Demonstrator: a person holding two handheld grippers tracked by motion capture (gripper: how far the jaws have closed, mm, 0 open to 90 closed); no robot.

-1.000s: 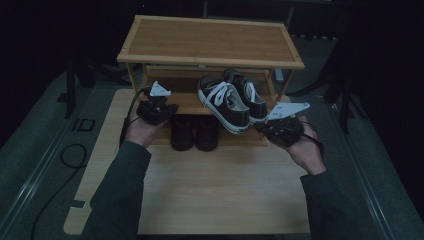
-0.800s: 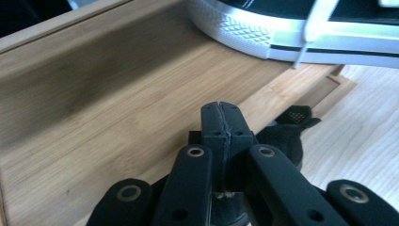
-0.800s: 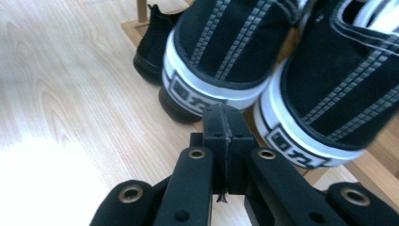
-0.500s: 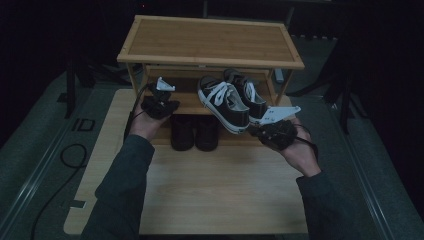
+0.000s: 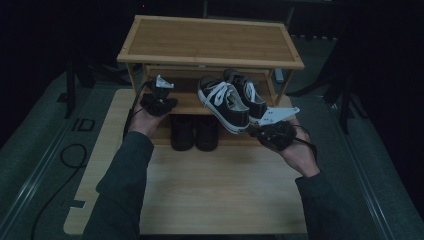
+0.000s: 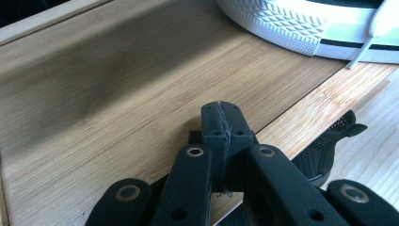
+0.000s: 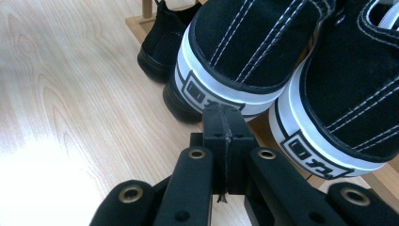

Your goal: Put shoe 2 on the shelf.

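Observation:
A pair of black-and-white sneakers (image 5: 230,100) sits on the middle shelf of a bamboo shoe rack (image 5: 210,40), heels sticking out over the front edge. A pair of black shoes (image 5: 194,132) stands underneath. My left gripper (image 5: 161,95) is shut and empty; in the left gripper view its jaws (image 6: 221,120) hover over the bare shelf board, left of a sneaker's white sole (image 6: 291,23). My right gripper (image 5: 261,129) is also shut and empty, and its jaws (image 7: 225,125) sit just below the left sneaker's heel (image 7: 235,61), beside the other heel (image 7: 343,113).
The rack stands at the far end of a light wooden board (image 5: 220,190). A black shoe (image 7: 162,44) on the lower level lies close to the right gripper. Dark floor and a cable (image 5: 65,155) lie to the left.
My left gripper has shifted right and forward over the middle shelf. The right gripper has drifted a little left, closer to the sneaker heels. Both stay shut.

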